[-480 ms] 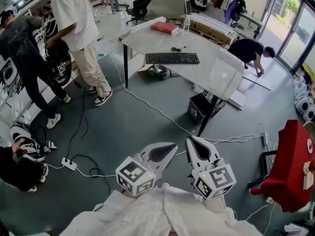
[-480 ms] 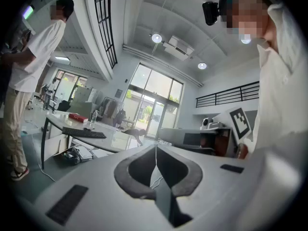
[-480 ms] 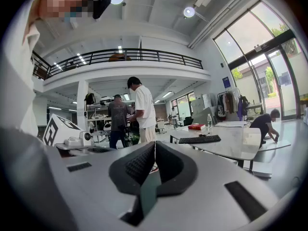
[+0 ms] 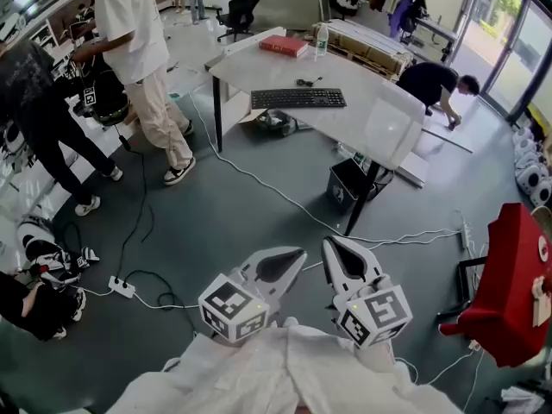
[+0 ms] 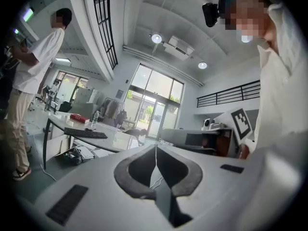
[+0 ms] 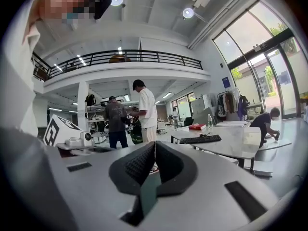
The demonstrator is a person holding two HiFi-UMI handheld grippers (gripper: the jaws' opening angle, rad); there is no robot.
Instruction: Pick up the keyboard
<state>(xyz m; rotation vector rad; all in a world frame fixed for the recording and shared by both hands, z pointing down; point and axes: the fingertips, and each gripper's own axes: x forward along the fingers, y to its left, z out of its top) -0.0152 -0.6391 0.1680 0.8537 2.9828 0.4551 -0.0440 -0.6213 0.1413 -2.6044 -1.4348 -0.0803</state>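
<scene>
Well, both claws are closed w/ nothing in them. The left claw (image 4: pixel 293 261) and right claw (image 4: pixel 336 253) sit side by side, held roughly level and close in, prob. a carry pose for the walk-up. The keyboard (image 4: pixel 298 98) lies flat on the table (image 4: pixel 379 119), well ahead of both tips (a white cable (image 4: pixel 259 184) crosses the floor in between). I'd say the approach isn't finished, and the jaws must open before any grab.
</scene>
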